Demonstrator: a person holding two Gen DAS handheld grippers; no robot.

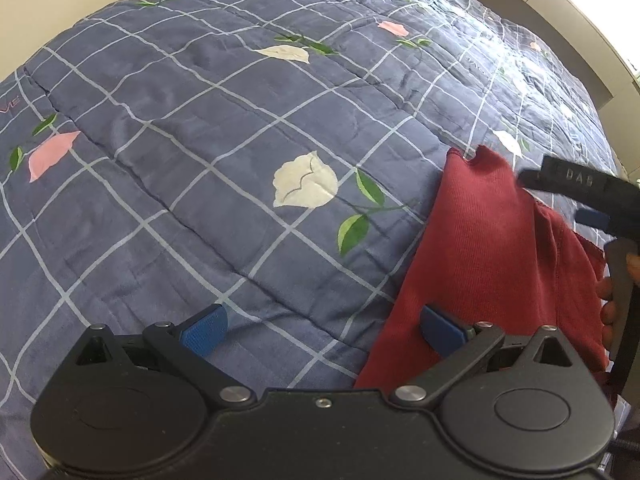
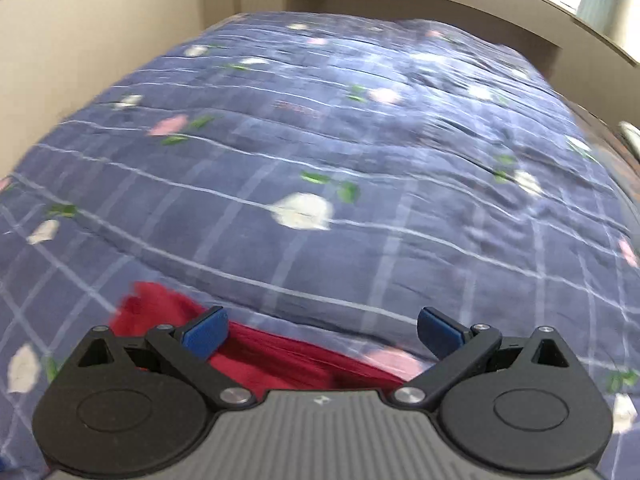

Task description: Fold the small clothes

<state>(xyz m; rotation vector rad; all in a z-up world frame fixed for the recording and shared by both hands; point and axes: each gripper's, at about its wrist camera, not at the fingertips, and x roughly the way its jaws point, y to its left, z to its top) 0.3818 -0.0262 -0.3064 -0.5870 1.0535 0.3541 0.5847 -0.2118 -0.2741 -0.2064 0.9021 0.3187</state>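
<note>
The dark red garment (image 1: 488,248) lies on the bed, on the checked floral quilt (image 1: 224,120). It looks light, soft and floppy, best pinched at a hem or corner. The left hand-held gripper (image 1: 322,330) gapes wide, 1 pad over the cloth; the right hand-held gripper (image 2: 322,330) hovers wide too, holding nothing. No containers in sight.

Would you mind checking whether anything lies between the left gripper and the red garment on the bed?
Nothing visible does. The open left gripper hangs just over the quilt, its right finger already above the red garment; the right gripper is over the garment's far side.
</note>
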